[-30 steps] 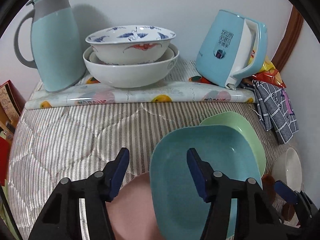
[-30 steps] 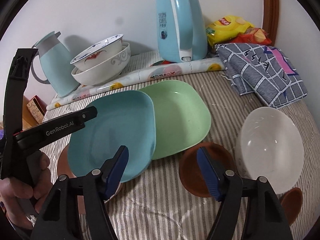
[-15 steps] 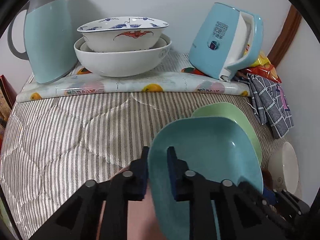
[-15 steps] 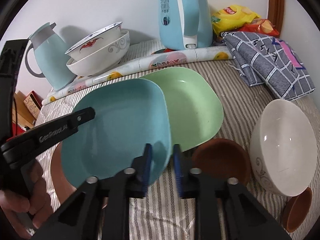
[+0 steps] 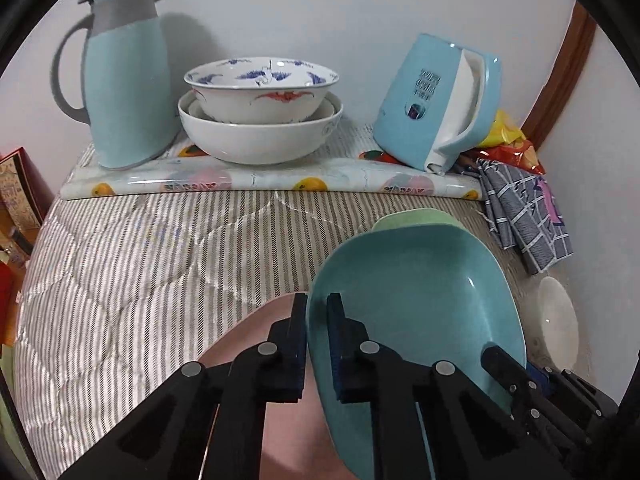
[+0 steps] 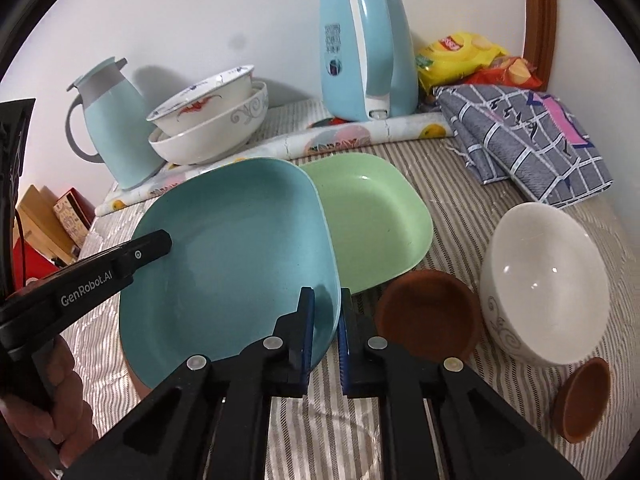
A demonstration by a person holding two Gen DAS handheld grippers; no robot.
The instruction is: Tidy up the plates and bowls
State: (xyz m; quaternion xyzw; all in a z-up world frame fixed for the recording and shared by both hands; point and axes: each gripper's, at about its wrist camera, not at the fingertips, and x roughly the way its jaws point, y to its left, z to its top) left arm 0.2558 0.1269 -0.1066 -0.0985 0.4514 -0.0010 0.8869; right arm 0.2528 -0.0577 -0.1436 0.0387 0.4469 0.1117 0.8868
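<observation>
Grippers both clamped on teal plate (image 6: 232, 256). Left gripper (image 5: 317, 344) has just closed, pads pinching plate rim at the plate's 9 o'clock edge in the left wrist view. Right gripper (image 6: 325, 340) also just closed, pads pinching the rim at the plate's 5 o'clock edge in the right wrist view. Plate tilted, overlapping green plate (image 6: 372, 220), which lies at 2 o'clock from it on striped bed cover (image 5: 132, 264). Pink plate (image 5: 256, 328) partly under the teal one, at 7 o'clock. Brown bowl (image 6: 428, 312) just beside right gripper at 3 o'clock, white bowl (image 6: 548, 280) tipped on its side further right, second small brown bowl (image 6: 584, 396) at 5 o'clock from it. Stacked bowls (image 5: 260, 116) at 12 o'clock by the wall: painted bowl nested in plain white bowl, on a rolled patterned mat (image 5: 272, 180). Teal jug (image 5: 124, 80) at 11 o'clock, teal kettle (image 5: 436, 104) at 1 o'clock. Checked cloth (image 6: 520, 136) and snack bags (image 6: 464, 56) at 2 o'clock. A hand (image 6: 48, 404) grips the left gripper's handle.
</observation>
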